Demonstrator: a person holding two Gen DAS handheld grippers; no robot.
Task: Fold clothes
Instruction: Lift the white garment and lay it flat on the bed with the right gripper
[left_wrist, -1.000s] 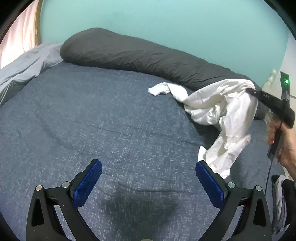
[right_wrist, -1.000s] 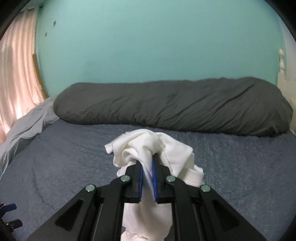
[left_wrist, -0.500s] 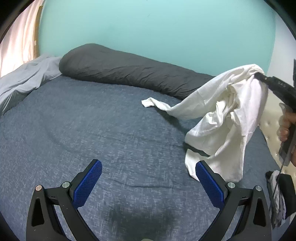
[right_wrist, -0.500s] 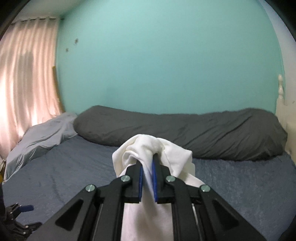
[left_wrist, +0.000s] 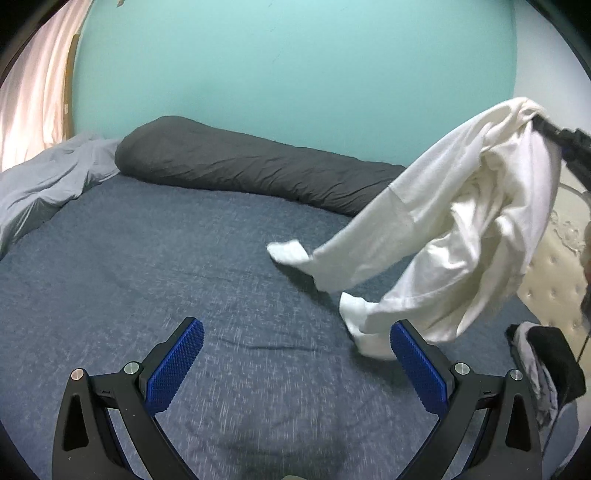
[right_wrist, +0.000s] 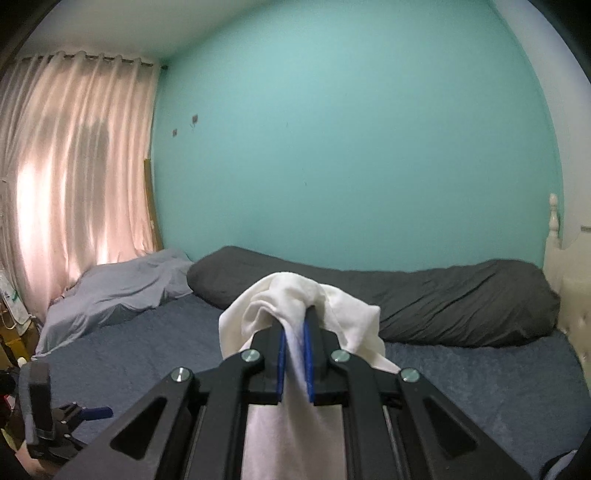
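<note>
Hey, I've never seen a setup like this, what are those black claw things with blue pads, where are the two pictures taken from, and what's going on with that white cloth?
There is no robot here. A person holds a two-finger gripper in each hand, and each gripper carries a wide-angle camera looking out along its fingers.

One picture is from the left gripper. Its blue-padded fingers stand wide apart and hold nothing, above a blue bed.

The other picture is from the right gripper. Its fingers are pinched shut on a white garment.

The left view shows that garment from the side: lifted high, its two long ends trailing down to the bed. A grey bolster lies along the green wall, a pale sheet beside it, and dark clothes at the bed's right edge.
</note>
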